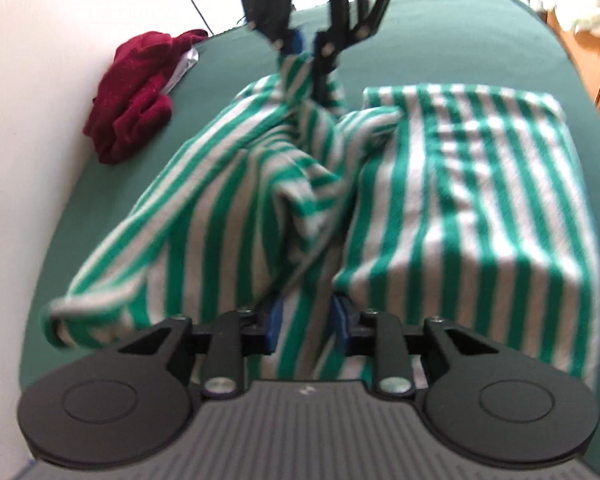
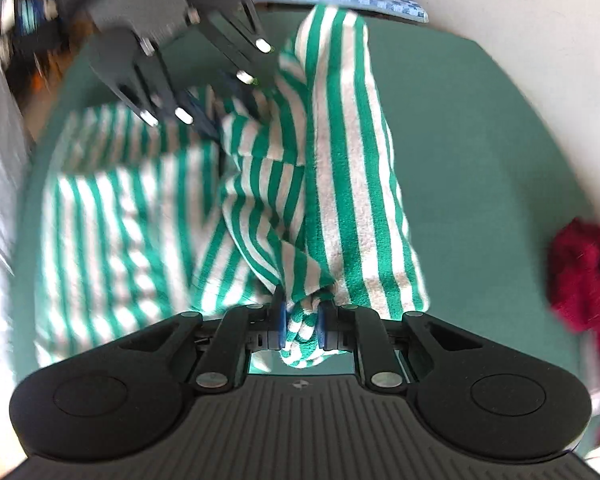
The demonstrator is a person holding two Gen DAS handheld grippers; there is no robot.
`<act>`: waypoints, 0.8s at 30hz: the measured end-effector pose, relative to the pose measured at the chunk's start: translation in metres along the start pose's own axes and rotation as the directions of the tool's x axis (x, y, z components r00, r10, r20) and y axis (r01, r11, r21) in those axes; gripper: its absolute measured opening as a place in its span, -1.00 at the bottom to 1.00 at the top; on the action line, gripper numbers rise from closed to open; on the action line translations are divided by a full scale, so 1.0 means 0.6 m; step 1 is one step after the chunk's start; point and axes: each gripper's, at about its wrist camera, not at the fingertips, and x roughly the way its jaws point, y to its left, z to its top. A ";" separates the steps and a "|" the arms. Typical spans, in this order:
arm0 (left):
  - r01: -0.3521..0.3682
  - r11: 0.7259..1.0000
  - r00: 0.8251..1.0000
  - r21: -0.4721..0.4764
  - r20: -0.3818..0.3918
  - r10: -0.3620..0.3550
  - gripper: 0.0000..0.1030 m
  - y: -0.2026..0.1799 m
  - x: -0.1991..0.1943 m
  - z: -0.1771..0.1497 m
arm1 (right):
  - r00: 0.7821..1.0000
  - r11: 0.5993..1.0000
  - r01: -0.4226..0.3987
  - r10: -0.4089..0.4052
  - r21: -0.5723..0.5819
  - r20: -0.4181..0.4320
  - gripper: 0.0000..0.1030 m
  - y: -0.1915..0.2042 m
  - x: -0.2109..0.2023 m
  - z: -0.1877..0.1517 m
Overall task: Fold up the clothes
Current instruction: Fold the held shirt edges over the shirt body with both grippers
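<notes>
Striped cloth [image 1: 440, 184] half-lifted off green bed [image 1: 440, 40]. Left gripper [image 1: 306, 326] and right gripper [image 2: 302, 326] each pinch a bunch, fingers nearly closed. Risk: bunched grips skew the fold; thick fabric may slip.

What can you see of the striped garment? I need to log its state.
The striped garment is soft, fleecy-looking cloth in green and white stripes. It lies partly folded on the green surface, flat on one side, bunched mid-way. The left gripper and right gripper each pinch a lifted part.
</notes>
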 end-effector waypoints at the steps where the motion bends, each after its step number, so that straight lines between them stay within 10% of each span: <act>1: -0.005 1.000 1.000 -0.009 0.019 0.005 -0.39 0.003 -0.012 0.006 | 1.000 1.000 0.013 -0.013 -0.010 -0.012 -0.73 -0.001 0.002 0.001; 9: -0.073 0.983 0.979 -0.166 0.175 0.102 0.31 0.091 -0.094 0.045 | 0.996 0.993 0.078 -0.080 -0.085 -0.024 -0.72 0.029 0.029 -0.001; 16: -0.040 0.946 0.998 -0.321 0.034 0.053 -0.16 0.133 0.014 -0.004 | 0.992 0.991 0.126 -0.126 -0.051 0.005 -0.69 0.046 0.027 0.001; 21: -0.046 0.935 0.996 -0.351 0.051 0.068 -0.17 0.084 0.022 -0.033 | 0.995 0.991 0.093 -0.096 0.094 0.029 0.05 0.049 -0.027 0.000; 24: -0.013 0.913 0.996 -0.407 0.072 0.046 -0.16 0.077 0.016 -0.039 | 0.986 0.963 0.074 -0.110 0.260 0.126 0.04 0.039 -0.088 -0.010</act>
